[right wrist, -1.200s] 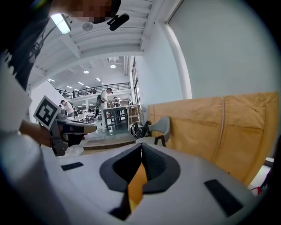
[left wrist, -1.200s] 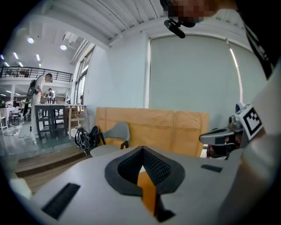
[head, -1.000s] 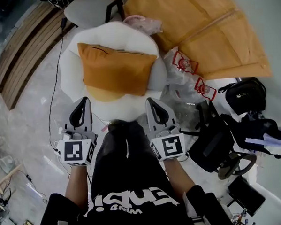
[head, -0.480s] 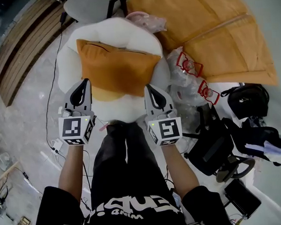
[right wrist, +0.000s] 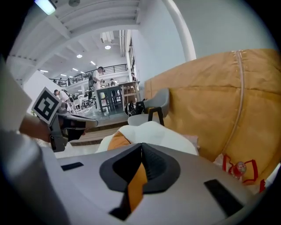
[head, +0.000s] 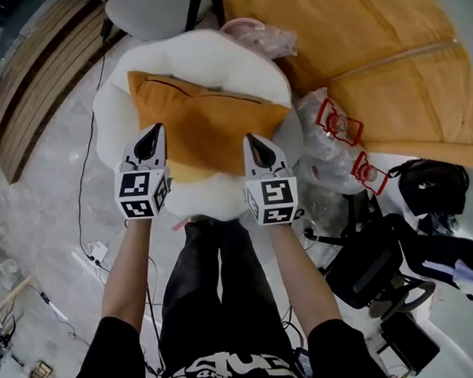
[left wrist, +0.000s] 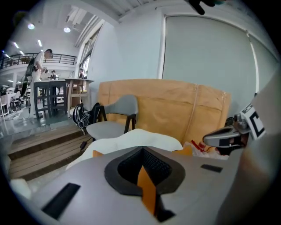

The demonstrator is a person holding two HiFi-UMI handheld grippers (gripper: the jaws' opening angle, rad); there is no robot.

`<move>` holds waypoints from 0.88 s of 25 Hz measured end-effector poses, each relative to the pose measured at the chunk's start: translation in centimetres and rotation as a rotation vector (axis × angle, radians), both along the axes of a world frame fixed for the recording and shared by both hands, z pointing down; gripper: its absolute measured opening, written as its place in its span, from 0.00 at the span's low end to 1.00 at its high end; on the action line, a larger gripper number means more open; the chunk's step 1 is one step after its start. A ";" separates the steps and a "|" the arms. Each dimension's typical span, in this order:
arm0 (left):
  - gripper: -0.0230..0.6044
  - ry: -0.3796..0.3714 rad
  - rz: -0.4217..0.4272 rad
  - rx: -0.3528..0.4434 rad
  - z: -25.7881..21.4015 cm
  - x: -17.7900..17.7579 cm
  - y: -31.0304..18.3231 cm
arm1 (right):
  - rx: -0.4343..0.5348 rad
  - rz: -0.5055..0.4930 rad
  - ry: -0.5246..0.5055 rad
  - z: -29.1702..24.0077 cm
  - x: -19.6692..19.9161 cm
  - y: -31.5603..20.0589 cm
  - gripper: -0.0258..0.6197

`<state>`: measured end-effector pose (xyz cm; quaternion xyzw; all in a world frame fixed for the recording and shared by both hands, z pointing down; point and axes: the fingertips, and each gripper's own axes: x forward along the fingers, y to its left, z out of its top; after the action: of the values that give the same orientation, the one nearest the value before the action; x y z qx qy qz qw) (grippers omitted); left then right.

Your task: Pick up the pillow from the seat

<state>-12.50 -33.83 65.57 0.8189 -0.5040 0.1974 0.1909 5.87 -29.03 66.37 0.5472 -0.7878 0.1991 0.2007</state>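
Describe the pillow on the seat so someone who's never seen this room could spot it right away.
Find the big white puffy round seat on the floor, next to a grey chair. Lying on it is a square orange fabric pillow, the only cushion there and a deeper orange than the tan padded sheet beside the seat.

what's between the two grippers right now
In the head view, the near part of the orange pillow fills the gap between the left gripper and the right gripper. It lies on the white seat.
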 end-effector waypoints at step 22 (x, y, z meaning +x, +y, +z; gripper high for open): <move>0.43 -0.024 -0.158 -0.240 16.0 -5.6 -4.4 | -0.226 0.187 -0.037 14.5 4.7 0.3 0.56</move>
<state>-18.08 -38.25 81.52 0.7455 -0.5420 0.2506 0.2962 10.61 -28.76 80.89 0.5885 -0.7093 0.3145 0.2272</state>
